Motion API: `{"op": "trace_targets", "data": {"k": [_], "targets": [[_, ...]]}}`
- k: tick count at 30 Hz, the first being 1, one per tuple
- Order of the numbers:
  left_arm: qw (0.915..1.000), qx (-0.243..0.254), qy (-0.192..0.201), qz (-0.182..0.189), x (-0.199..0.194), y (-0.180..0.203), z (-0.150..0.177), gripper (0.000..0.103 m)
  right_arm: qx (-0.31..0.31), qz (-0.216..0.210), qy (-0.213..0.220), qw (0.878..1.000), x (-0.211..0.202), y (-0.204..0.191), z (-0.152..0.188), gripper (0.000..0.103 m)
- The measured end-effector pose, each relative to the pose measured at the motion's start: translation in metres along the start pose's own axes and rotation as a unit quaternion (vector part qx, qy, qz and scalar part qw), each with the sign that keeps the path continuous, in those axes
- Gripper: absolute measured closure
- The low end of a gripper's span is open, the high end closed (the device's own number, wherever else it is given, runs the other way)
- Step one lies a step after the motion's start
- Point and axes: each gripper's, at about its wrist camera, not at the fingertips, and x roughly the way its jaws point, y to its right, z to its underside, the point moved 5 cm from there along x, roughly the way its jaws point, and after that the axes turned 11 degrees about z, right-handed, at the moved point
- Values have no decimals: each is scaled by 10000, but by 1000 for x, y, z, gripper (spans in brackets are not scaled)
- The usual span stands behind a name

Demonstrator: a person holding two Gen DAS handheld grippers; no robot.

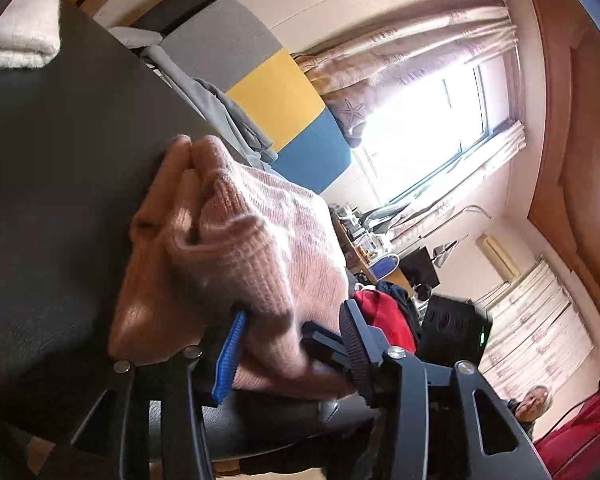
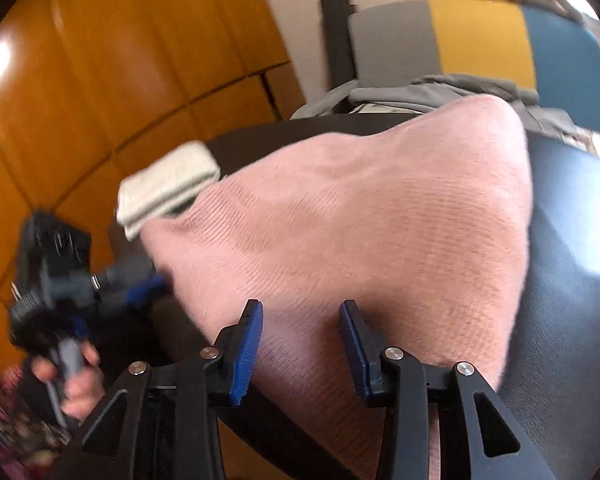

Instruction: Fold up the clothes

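Blue-padded fingers point(image 2: 248, 356) of the right tool point(image 2: 300, 344) stood apart at the near edge of the pink knit sweater point(image 2: 360, 216), with the cloth lying between and under them; whether they had begun to close on it I could not tell, so the gap read as open. The left tool point(image 1: 292, 344) had a thick fold of the same sweater bunched between its jaws, apparently pinched, at the garment's left edge.

The sweater lay draped over the dark tabletop point(image 2: 572, 208), one corner reaching toward a folded white towel point(image 2: 168, 184) and a grey garment point(image 2: 440, 88) heaped at the far side, in front of a grey, yellow and blue panel point(image 2: 480, 36).

To fold well from here, I judged, the right tool should take only the top layer near the hem, close fully before lifting, and rise level with the left, so the knit carries over evenly without stretching. Soft, thick ribbing could slip from a shallow bite, and the towel sat close enough to be dragged.
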Motion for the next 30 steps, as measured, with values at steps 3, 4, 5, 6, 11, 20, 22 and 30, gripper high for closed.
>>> {"op": "trace_targets", "data": {"k": [3, 4, 5, 6, 11, 20, 22, 30], "targets": [[9985, -327, 213, -396, 7, -20, -14, 54, -409, 192, 39, 9990, 2, -5, 4, 62], [9968, -487, 293, -567, 10, -29, -20, 54, -478, 226, 48, 9986, 3, -5, 5, 62], [9944, -679, 394, -712, 11, -35, -26, 54, -499, 233, 56, 9985, 3, -4, 6, 62], [9930, -741, 442, -803, 12, -41, -32, 55, -492, 233, 51, 9985, 4, -3, 6, 62], [9942, -458, 488, -844, 16, -21, -52, 91, -396, 403, -32, 9984, 7, 9, 6, 62], [9859, -447, 189, -1601, -6, -52, -12, 90, -149, 384, -99, 9991, 5, 26, 8, 62], [9874, -307, 200, -1540, -12, -50, -6, 90, -56, 307, -56, 9995, 0, 30, 7, 62], [9892, -175, 396, -1397, -9, -59, -9, 89, 590, 627, 205, 9961, -43, 77, -6, 62]]}}
